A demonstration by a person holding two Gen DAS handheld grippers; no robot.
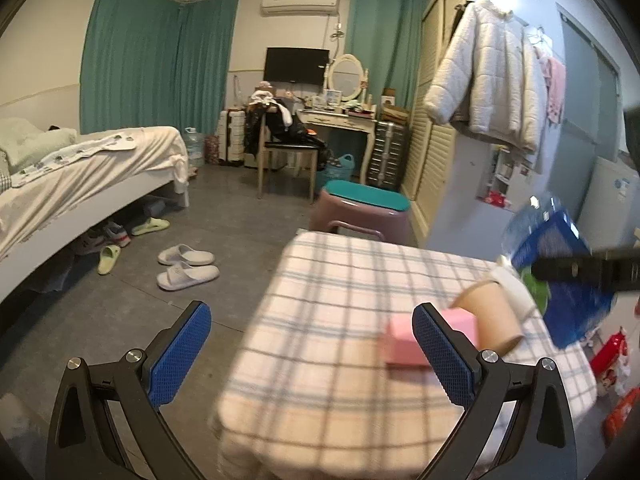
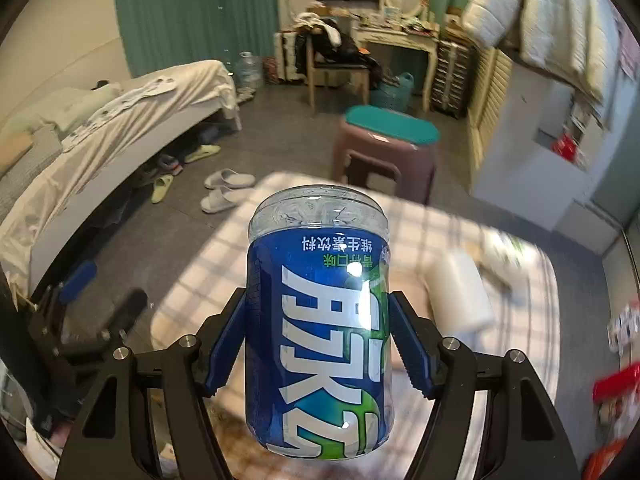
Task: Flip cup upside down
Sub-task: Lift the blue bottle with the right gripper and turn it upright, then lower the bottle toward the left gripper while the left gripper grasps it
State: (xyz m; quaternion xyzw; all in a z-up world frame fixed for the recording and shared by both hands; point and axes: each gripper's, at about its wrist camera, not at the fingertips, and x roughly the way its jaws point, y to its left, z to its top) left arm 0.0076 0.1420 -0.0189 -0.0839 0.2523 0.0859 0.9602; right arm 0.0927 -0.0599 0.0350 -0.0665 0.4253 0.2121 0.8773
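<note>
The right claw (image 2: 318, 344) is pinching a clear plastic cup (image 2: 320, 320) with a blue label, its blue pads pressed against both sides of the label. The label's print reads upside down, and the cup's closed clear end points away from the camera, held in the air above the bench (image 2: 208, 264) with its checked cloth. In the left wrist view the same cup (image 1: 560, 264) shows blurred at the far right, above the bench's (image 1: 320, 300) right part.

The left claw (image 1: 312, 356) is spread wide and holds nothing; it hangs over the bench's near left edge, with one pad out over the floor (image 1: 224, 240). Its right pad overlaps a pink block (image 1: 404, 340) in the picture; whether they touch cannot be told. Just beyond the block lies a brown paper cup (image 1: 492, 316) on its side. Left of the bench the floor is open up to the slippers (image 1: 186, 266) and the bed (image 1: 80, 172); a stool (image 1: 360, 210) stands just past the far edge.
</note>
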